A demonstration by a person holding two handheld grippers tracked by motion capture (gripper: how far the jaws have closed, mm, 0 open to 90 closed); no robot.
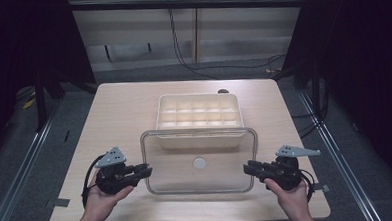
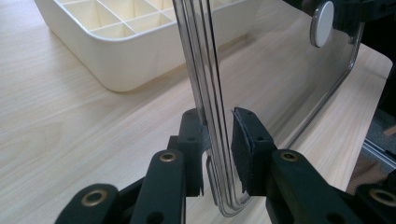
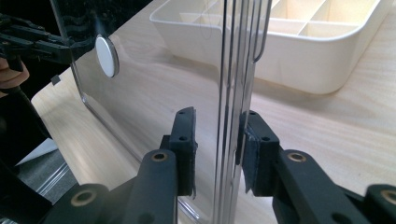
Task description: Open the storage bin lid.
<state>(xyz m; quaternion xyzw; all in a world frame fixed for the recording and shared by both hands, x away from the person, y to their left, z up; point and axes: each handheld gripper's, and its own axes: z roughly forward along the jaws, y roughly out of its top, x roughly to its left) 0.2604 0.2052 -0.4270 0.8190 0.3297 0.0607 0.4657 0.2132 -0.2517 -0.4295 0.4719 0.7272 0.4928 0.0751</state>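
On the light wooden table (image 1: 124, 108) stands a cream plastic organiser tray with many small square compartments (image 1: 199, 112), near the middle and toward the far side. In front of it, closer to the person, is a clear rectangular plastic lid with rounded corners and a small white round knob in its centre (image 1: 222, 174). Its far edge overlaps the near edge of the tray.

The left gripper (image 1: 141, 171) is at the left short edge of the lid. In the left gripper view its two black jaws stand narrow, and the clear rim of the lid (image 2: 219, 140) passes between them; the pads press on it from both sides.

The right gripper (image 1: 250, 169) is at the opposite short edge. In the right gripper view the rim of the lid (image 3: 231, 130) is between its jaws too. The right pad touches the rim, and the left pad (image 3: 184, 140) seems to stand a little apart from it. The left gripper shows far off behind the knob in this view.
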